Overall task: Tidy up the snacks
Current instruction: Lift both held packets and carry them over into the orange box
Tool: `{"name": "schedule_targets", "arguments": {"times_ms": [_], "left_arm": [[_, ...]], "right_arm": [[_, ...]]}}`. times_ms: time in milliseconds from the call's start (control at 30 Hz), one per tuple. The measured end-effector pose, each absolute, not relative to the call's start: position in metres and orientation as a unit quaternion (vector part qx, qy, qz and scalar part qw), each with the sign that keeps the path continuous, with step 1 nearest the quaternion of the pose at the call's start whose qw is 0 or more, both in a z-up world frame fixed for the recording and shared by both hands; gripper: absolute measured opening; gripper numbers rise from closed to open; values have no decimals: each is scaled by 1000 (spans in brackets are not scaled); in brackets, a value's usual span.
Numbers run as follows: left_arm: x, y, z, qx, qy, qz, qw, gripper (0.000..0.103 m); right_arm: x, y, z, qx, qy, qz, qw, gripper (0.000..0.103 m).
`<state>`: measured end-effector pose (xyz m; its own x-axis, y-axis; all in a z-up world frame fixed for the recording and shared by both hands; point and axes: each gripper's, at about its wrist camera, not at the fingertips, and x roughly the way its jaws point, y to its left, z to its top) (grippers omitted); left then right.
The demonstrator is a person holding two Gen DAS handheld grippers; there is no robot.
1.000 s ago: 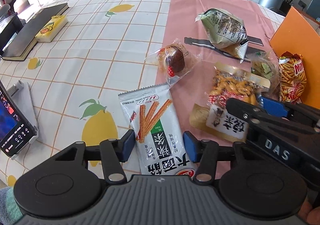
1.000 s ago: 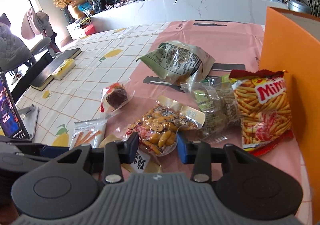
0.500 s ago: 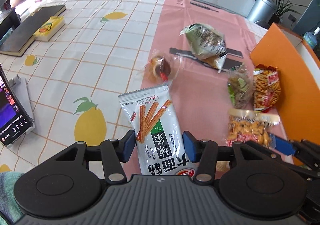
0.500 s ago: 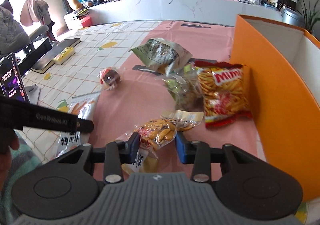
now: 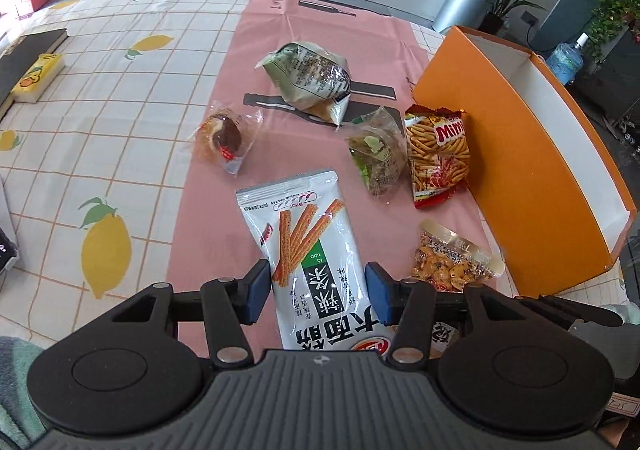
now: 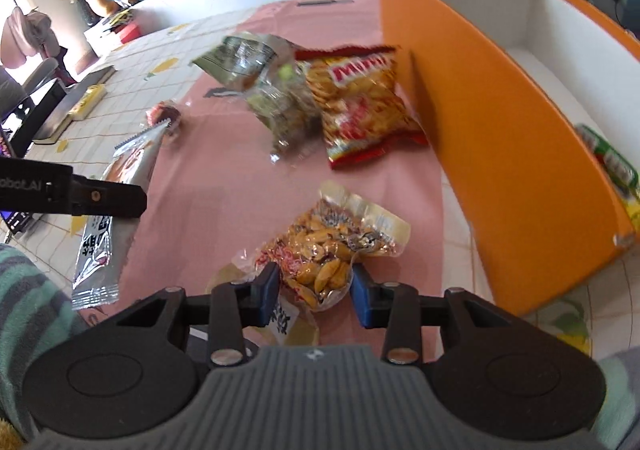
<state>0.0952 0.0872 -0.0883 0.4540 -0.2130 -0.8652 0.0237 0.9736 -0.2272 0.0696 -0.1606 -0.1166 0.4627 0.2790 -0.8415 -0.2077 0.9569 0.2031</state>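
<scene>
My left gripper [image 5: 316, 292] is shut on a white packet of snack sticks [image 5: 308, 242], held above the pink mat [image 5: 328, 29]. My right gripper [image 6: 313, 292] is shut on a clear packet of nuts [image 6: 336, 242], close to the orange box [image 6: 500, 129]. That nut packet [image 5: 452, 258] also shows in the left wrist view, just left of the orange box [image 5: 500, 153]. The white packet [image 6: 120, 193] hangs at the left of the right wrist view.
On the mat lie a red chips bag [image 5: 438, 153], a clear packet of green snacks [image 5: 378, 153], a grey-green bag [image 5: 308, 79] and a wrapped pastry [image 5: 224, 135]. A green packet [image 6: 612, 165] lies in the box. A yellow carton [image 5: 38, 77] sits far left.
Both grippers have carried their packets to the right, toward the orange box, and the left one has risen. The white packet has left the lemon cloth and is over the pink mat.
</scene>
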Motion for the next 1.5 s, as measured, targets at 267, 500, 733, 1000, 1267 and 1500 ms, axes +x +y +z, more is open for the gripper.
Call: {"name": "schedule_targets", "arguments": {"times_ms": [267, 500, 733, 1000, 1267, 1500], "left_arm": [[102, 85, -108, -76, 532, -60, 841, 58], [106, 82, -119, -55, 540, -48, 838, 58], [106, 80, -128, -39, 547, -43, 835, 58], [107, 80, -127, -43, 546, -43, 836, 58], [107, 86, -111, -65, 529, -44, 845, 58], [104, 81, -81, -74, 503, -52, 860, 58]], "right_arm": [[80, -170, -122, 99, 499, 130, 851, 57], [84, -156, -127, 85, 499, 119, 854, 66], [83, -131, -131, 9, 492, 112, 864, 71], [81, -131, -130, -1, 487, 111, 866, 58], [79, -144, -118, 37, 482, 117, 867, 57], [75, -151, -85, 30, 448, 142, 882, 57]]}}
